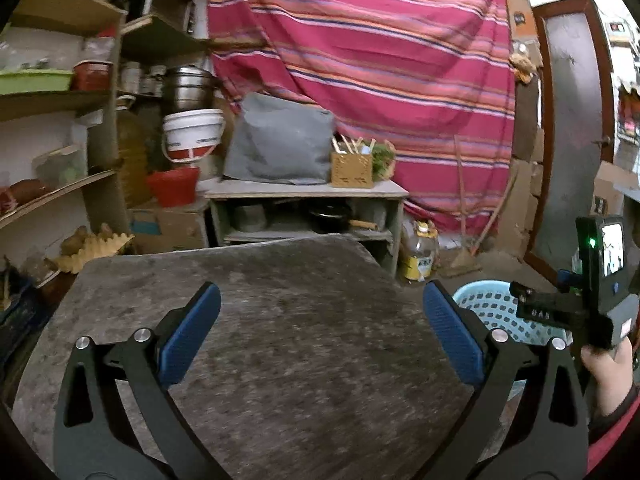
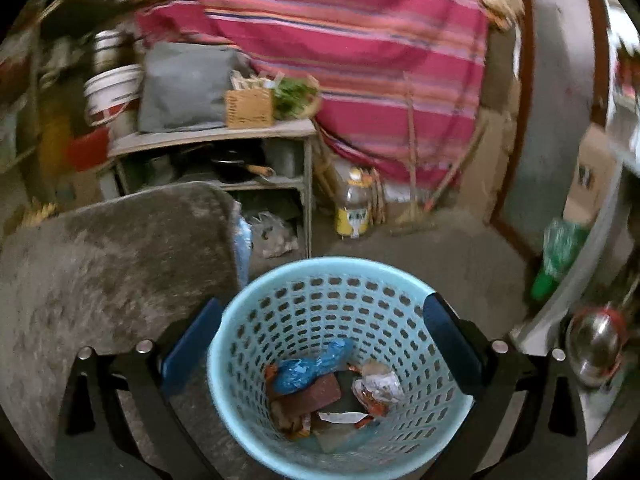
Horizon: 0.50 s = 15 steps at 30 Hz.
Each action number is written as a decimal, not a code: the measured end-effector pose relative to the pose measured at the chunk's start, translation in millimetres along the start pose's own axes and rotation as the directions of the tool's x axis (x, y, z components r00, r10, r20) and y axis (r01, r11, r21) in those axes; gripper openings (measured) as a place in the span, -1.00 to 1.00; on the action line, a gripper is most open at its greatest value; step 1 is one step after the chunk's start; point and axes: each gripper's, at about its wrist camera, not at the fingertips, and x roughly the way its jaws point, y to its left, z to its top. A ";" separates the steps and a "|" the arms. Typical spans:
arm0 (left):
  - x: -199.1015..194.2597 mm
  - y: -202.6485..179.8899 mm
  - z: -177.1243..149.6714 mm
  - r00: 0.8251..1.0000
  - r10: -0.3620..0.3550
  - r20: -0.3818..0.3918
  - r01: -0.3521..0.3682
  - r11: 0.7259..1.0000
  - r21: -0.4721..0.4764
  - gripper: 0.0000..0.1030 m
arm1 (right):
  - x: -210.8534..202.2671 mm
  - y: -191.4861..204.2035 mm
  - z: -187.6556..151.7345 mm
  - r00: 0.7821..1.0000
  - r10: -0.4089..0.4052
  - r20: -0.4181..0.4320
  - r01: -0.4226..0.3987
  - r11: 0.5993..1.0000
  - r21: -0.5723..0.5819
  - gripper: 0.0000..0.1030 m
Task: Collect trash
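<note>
Right hand-held gripper [image 2: 322,344] hangs with jaws spread wide and empty over the blue basket [image 2: 256,320], where crumpled wrappers [image 2: 376,386] and a blue bag [image 2: 312,368] lie. Left hand-held gripper [image 1: 320,336], equally wide and empty, hovers above the bare grey counter [image 1: 300,360]. Motion blur smears the low shelf [image 2: 208,136] beyond.

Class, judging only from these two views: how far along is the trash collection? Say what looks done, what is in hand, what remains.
Done: wrappers and a blue bag lie in the light blue basket. The table top shows no litter. In hand: nothing; the left gripper and right gripper are both open and empty. Left: possibly the crumpled plastic on the floor past the table.
</note>
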 end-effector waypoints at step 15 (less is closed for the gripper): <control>-55.7 95.5 -63.8 0.990 0.135 -0.037 -0.138 0.986 -0.090 0.90 | -107.8 72.4 -48.5 0.963 0.227 0.147 -0.232 0.972 0.019 0.92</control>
